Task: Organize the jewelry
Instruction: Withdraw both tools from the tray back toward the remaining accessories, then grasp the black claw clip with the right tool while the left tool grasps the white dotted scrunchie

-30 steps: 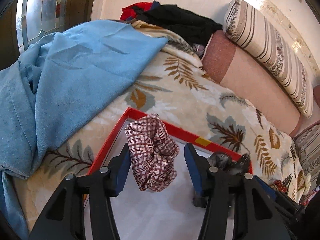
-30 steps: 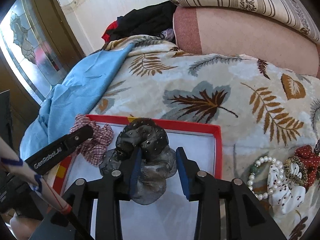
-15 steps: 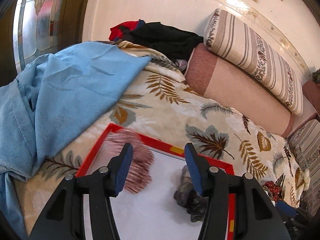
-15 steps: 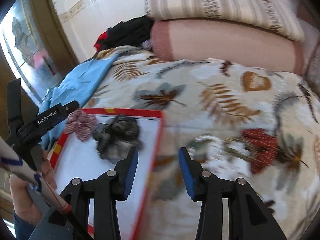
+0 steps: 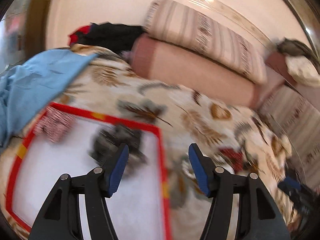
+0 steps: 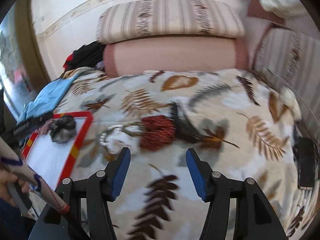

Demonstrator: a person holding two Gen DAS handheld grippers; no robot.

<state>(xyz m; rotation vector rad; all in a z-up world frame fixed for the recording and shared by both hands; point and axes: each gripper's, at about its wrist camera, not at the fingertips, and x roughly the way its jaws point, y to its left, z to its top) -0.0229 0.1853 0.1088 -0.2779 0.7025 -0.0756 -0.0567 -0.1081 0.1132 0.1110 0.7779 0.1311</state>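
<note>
A red-rimmed white tray lies on the leaf-print bedspread. In it rest a red plaid scrunchie and a dark grey scrunchie. Right of the tray sits a blurred pile: a red dotted scrunchie, a pearl bracelet, a white piece and a black item. My left gripper hovers over the tray's right edge, jaws opening, nothing between them. My right gripper is above the bedspread just before the pile, jaws opening and empty.
A blue cloth drapes the bed's left side. Pink bolster and striped pillows line the wall, with dark clothes in the corner. A black flat object lies at the right. A hand holds the left tool.
Both grippers let go of their scrunchies, which now lie in the tray, and swung right. The jaws have widened. The right gripper now faces the jewelry pile.
</note>
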